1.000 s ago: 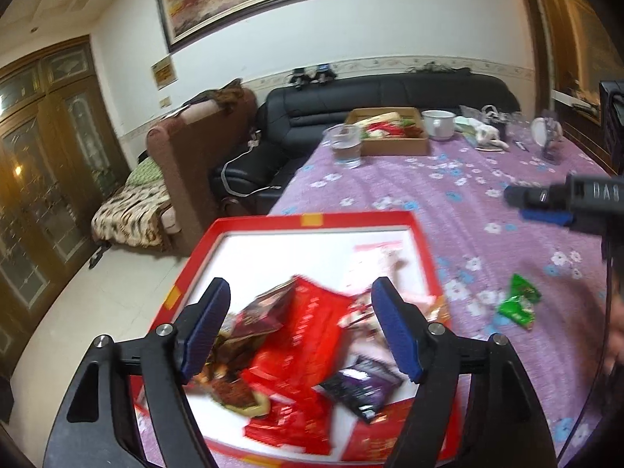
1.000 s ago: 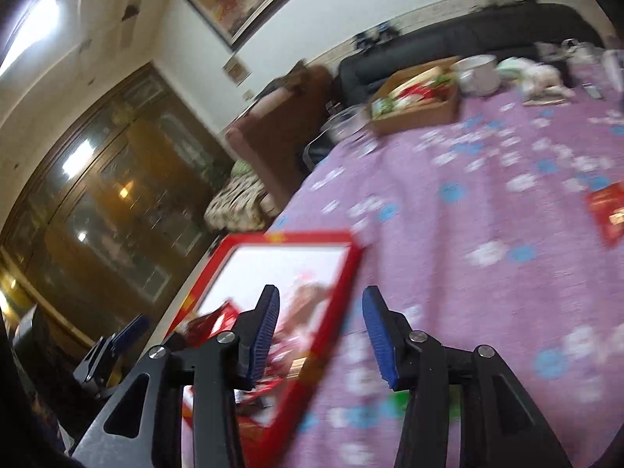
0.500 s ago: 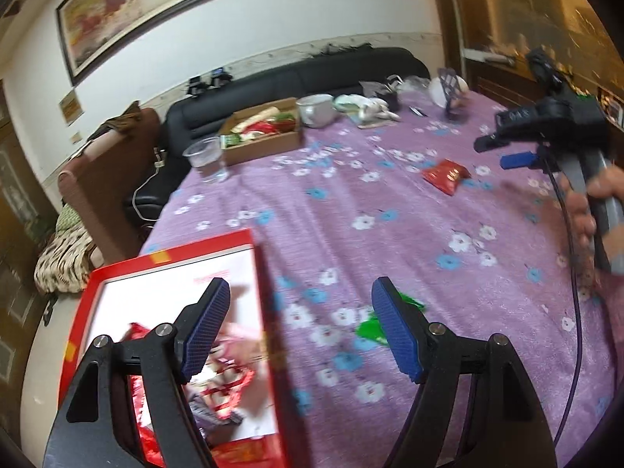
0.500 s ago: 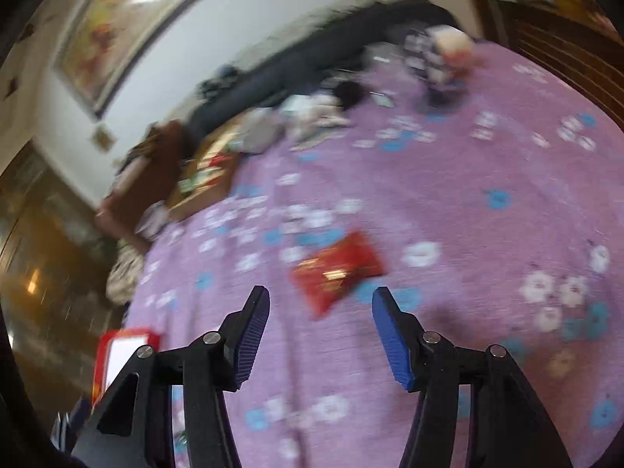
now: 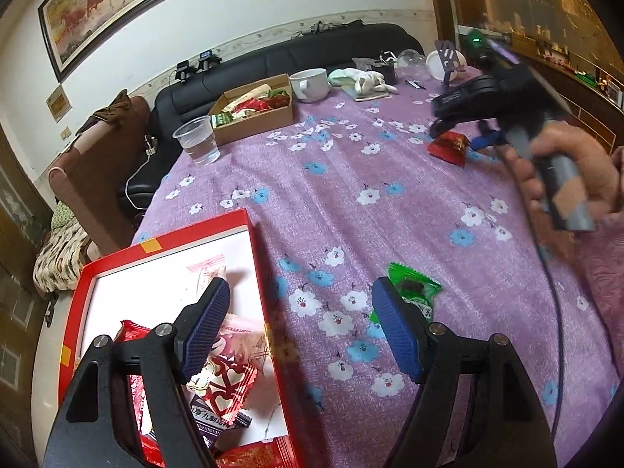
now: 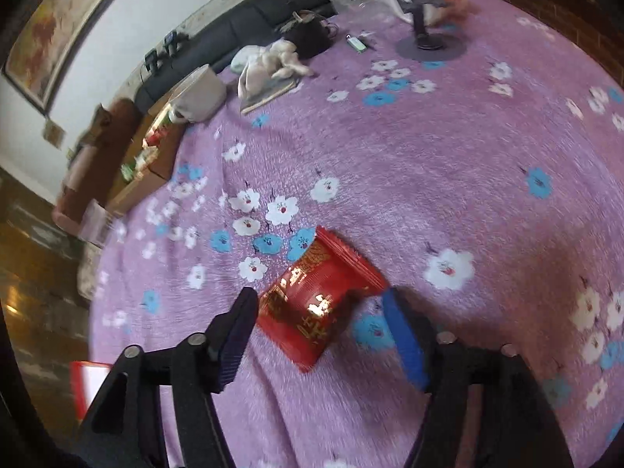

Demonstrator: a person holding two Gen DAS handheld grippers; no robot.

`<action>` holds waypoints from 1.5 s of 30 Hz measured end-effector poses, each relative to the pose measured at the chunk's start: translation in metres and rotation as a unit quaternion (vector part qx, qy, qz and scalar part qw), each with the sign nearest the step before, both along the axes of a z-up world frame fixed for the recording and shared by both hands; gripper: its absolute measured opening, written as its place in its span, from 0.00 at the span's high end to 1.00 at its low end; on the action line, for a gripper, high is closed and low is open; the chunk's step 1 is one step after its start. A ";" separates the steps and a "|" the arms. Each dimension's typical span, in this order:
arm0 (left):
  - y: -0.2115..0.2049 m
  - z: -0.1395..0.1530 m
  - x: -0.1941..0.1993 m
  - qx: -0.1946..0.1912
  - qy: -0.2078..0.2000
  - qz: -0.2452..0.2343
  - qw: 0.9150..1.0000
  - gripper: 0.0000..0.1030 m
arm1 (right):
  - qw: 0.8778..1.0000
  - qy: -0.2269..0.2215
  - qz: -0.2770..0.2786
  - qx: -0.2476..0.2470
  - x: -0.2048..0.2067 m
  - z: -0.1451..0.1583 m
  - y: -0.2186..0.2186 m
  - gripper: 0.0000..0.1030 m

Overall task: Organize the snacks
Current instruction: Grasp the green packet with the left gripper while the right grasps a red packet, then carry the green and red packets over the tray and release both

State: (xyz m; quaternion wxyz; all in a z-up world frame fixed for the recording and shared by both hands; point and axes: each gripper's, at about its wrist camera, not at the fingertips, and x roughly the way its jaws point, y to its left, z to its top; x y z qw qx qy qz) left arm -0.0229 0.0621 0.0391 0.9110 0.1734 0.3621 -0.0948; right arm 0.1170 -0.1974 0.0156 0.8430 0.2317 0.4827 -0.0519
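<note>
A red box (image 5: 254, 257) with several snack packets inside sits at the near left of the purple flowered tablecloth. My left gripper (image 5: 300, 327) is open and empty, straddling the box's right wall, with a green snack packet (image 5: 415, 290) just beyond its right finger. My right gripper (image 6: 319, 327) is open, its fingers on either side of a red snack packet (image 6: 318, 300) lying flat on the cloth. In the left wrist view the right gripper (image 5: 462, 126) hovers over that red packet (image 5: 448, 146) at the far right.
A cardboard box of snacks (image 5: 253, 111), a plastic cup of water (image 5: 197, 140), a white mug (image 5: 310, 84) and a cloth (image 5: 360, 80) stand at the table's far end. A small stand (image 6: 427, 41) is at the far right. A black sofa (image 5: 273, 58) lies beyond.
My left gripper swung right from over the red box to its right wall. My right gripper moved away from the box across the table and down onto the red packet.
</note>
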 end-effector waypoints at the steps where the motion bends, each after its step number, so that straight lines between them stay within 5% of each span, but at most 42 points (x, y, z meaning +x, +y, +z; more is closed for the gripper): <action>1: -0.001 -0.001 0.001 0.000 0.003 -0.001 1.000 0.27 | 1.000 -0.007 -0.004 -0.017 0.002 0.000 0.004 0.28; 3: -0.003 -0.003 0.001 0.002 0.009 -0.005 1.000 0.27 | 0.998 -0.014 -0.001 -0.057 0.006 -0.001 0.012 0.28; 6: -0.009 -0.004 -0.001 0.005 0.012 -0.018 1.000 0.27 | 0.983 -0.020 0.014 -0.181 0.006 -0.003 0.029 0.63; 8: -0.014 -0.005 -0.002 0.006 0.015 -0.028 0.999 0.27 | 0.982 -0.025 0.024 -0.188 0.002 -0.003 0.029 0.64; 15: -0.039 -0.022 0.006 0.017 0.054 -0.075 0.996 0.27 | 0.998 -0.014 0.033 -0.059 -0.027 0.006 -0.005 0.64; 23: -0.041 -0.045 0.021 -0.017 0.113 -0.079 0.990 0.31 | 0.995 -0.047 0.056 0.073 -0.079 0.016 -0.024 0.64; 30: -0.041 -0.045 0.029 -0.064 0.127 -0.080 0.987 0.64 | 0.993 -0.039 0.066 0.090 -0.075 0.007 -0.019 0.64; 45: -0.025 -0.023 0.004 -0.115 0.089 -0.051 0.988 0.69 | 0.980 -0.087 0.144 0.110 -0.080 0.020 0.016 0.64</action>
